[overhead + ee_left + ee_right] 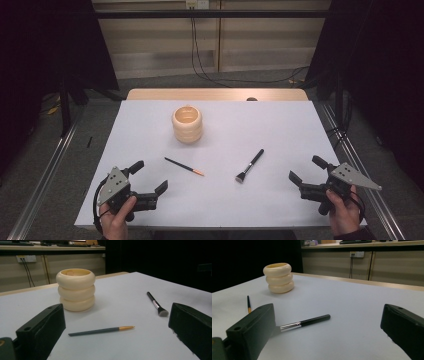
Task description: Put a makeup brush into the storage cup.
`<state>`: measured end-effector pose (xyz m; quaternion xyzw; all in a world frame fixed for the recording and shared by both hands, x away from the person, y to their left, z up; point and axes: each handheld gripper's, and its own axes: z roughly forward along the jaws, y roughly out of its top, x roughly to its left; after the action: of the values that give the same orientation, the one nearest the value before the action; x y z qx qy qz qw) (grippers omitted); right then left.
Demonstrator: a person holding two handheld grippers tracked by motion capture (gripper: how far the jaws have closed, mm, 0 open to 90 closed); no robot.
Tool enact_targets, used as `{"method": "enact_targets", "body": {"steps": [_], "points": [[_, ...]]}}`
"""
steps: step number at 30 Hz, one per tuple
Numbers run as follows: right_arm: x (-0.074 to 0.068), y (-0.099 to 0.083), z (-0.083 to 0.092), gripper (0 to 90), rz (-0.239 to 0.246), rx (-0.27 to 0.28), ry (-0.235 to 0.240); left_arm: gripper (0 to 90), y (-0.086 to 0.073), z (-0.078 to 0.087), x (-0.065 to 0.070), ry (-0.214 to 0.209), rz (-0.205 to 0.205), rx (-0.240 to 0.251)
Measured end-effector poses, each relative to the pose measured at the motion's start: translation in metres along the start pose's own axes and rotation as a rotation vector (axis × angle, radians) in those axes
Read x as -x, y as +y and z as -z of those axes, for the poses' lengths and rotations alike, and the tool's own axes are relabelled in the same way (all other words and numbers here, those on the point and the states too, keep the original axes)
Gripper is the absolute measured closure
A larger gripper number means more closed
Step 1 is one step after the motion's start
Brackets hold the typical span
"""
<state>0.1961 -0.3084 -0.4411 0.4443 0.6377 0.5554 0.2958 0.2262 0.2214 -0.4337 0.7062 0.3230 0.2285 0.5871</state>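
Note:
A cream ribbed pot [187,125] stands upright at the back middle of the white table [280,120]. In front of it lie a thin dark brush with an orange tip [184,166] and, further right, a black-handled makeup brush [250,165]. My left gripper [149,176] rests open at the front left corner, held by a hand, its jaws empty. At the front right, my right gripper [306,169] is open too, with nothing between its jaws. The left gripper [116,315] looks at the pot [75,290], thin brush [100,330] and makeup brush [155,303]. The right gripper [327,308] faces the makeup brush [307,322] and pot [278,278].
A wooden strip [215,94] runs along the table's far edge. Metal rails [45,170] flank the table on the floor, dark curtains hang on both sides, and cables [200,60] trail down the back wall.

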Motion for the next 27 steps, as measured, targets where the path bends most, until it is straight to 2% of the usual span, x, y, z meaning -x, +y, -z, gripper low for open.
{"method": "enact_targets", "body": {"steps": [6,8,11,13,14,17,20,21,22,24,27], "points": [[-0.0007,0.0004,-0.0002,0.0,-0.001,-0.004,0.015,0.9,-0.0010,-0.0011,-0.0025,-0.003,0.000,-0.005],[0.0005,-0.0004,-0.0007,0.0,0.015,-0.018,0.020,0.9,-0.0012,-0.0012,-0.0029,-0.001,-0.001,-0.008],[0.0010,-0.0011,-0.0024,0.0,-0.007,-0.026,0.016,0.9,-0.0006,-0.0020,-0.0025,-0.012,0.004,-0.002],[0.0019,-0.0016,-0.0024,0.0,0.006,-0.029,0.019,0.9,-0.0003,-0.0019,-0.0023,-0.008,-0.002,-0.006],[0.0015,-0.0015,-0.0020,0.0,-0.010,-0.027,0.020,0.9,-0.0001,-0.0024,-0.0018,-0.008,0.004,-0.002],[0.0025,-0.0017,-0.0013,0.0,-0.008,-0.030,0.024,0.9,0.0006,-0.0025,-0.0007,-0.007,0.000,0.000],[0.0018,-0.0014,-0.0017,0.0,-0.006,-0.029,0.029,0.8,0.0012,-0.0021,-0.0005,-0.012,0.000,-0.007],[0.0008,-0.0014,-0.0020,0.0,0.001,-0.028,0.031,0.8,0.0016,-0.0033,-0.0013,-0.027,-0.003,-0.004],[0.0008,-0.0014,-0.0020,0.0,0.001,-0.028,0.031,0.8,0.0013,-0.0036,-0.0001,-0.023,0.011,-0.001],[0.0008,-0.0013,-0.0016,0.0,0.004,-0.032,0.037,0.8,0.0017,-0.0046,0.0005,-0.037,0.012,-0.002],[0.0004,-0.0011,-0.0011,0.0,0.001,-0.029,0.037,0.9,0.0042,-0.0050,0.0030,-0.035,0.010,-0.001]]}}
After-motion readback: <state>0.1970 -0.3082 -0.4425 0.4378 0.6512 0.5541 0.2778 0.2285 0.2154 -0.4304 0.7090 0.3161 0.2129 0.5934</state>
